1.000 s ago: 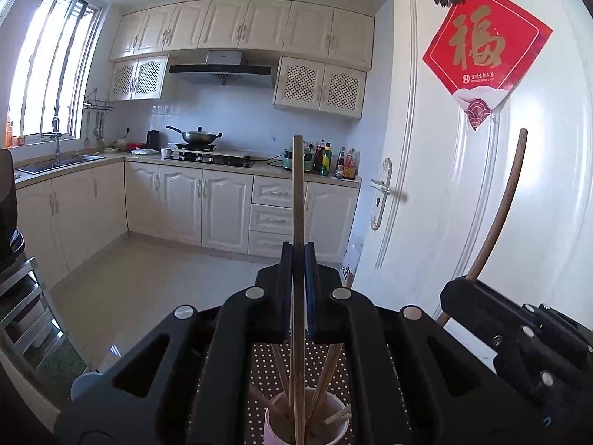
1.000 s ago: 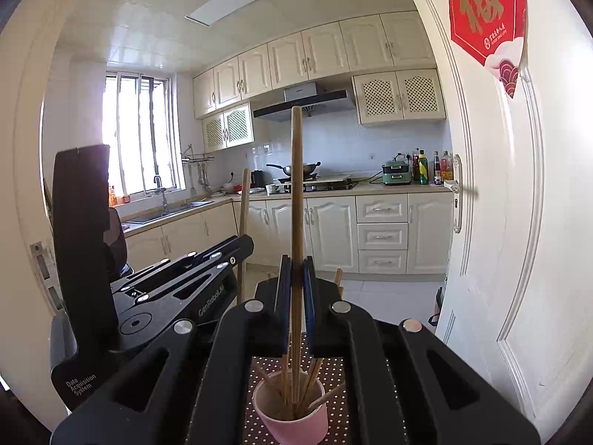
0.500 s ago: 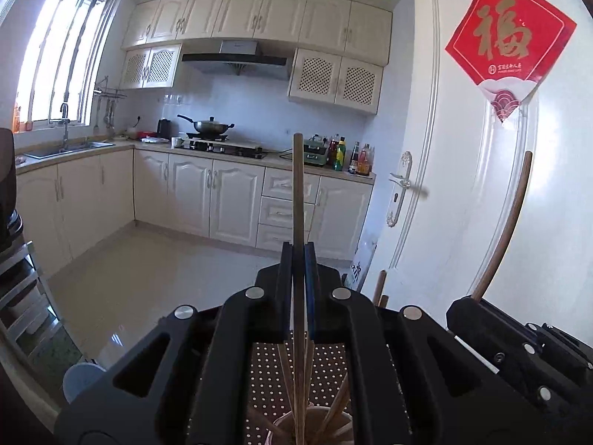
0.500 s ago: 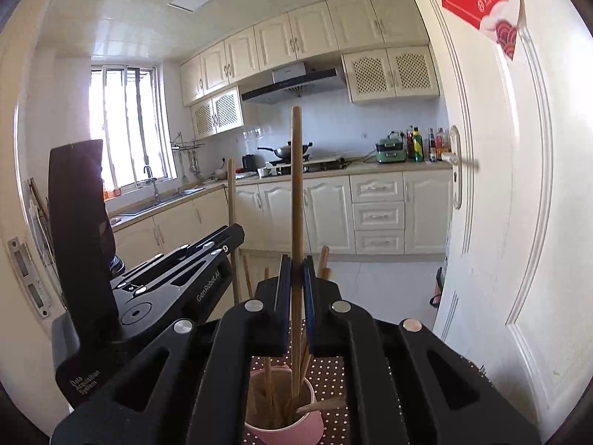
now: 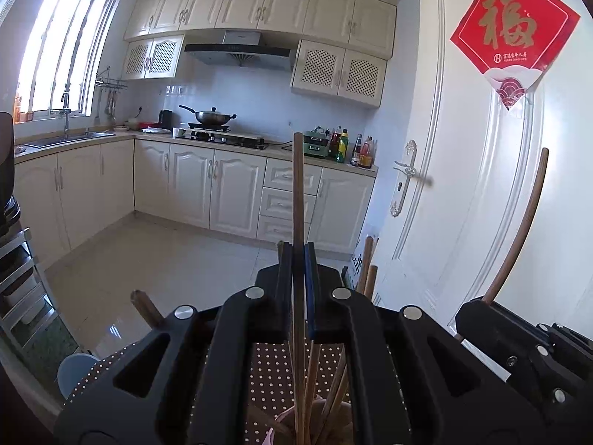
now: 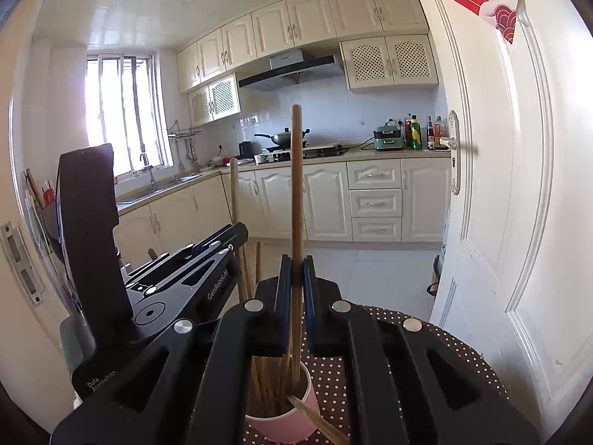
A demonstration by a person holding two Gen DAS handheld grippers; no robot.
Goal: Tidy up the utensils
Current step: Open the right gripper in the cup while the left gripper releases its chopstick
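My left gripper point(image 5: 298, 259) is shut on a wooden chopstick point(image 5: 298, 193), held upright with its lower end down in a pink cup point(image 5: 281, 417) of several chopsticks. My right gripper point(image 6: 295, 270) is shut on another wooden chopstick point(image 6: 296, 185), also upright, its lower end inside the same pink cup point(image 6: 285, 421). The cup stands on a brown polka-dot tablecloth point(image 6: 456, 348). The left gripper point(image 6: 178, 282) shows at the left of the right wrist view; the right gripper point(image 5: 519, 341) shows at the lower right of the left wrist view.
A white door point(image 5: 481, 185) with a red paper decoration point(image 5: 513, 33) stands close on the right. Beyond the table lie a tiled floor point(image 5: 148, 259) and cream kitchen cabinets point(image 5: 207, 185). A blue stool point(image 5: 74, 371) sits at the table's left edge.
Both grippers have lowered their chopsticks; the cup and the chopsticks in it now sit closer under the jaws. Both stay shut.
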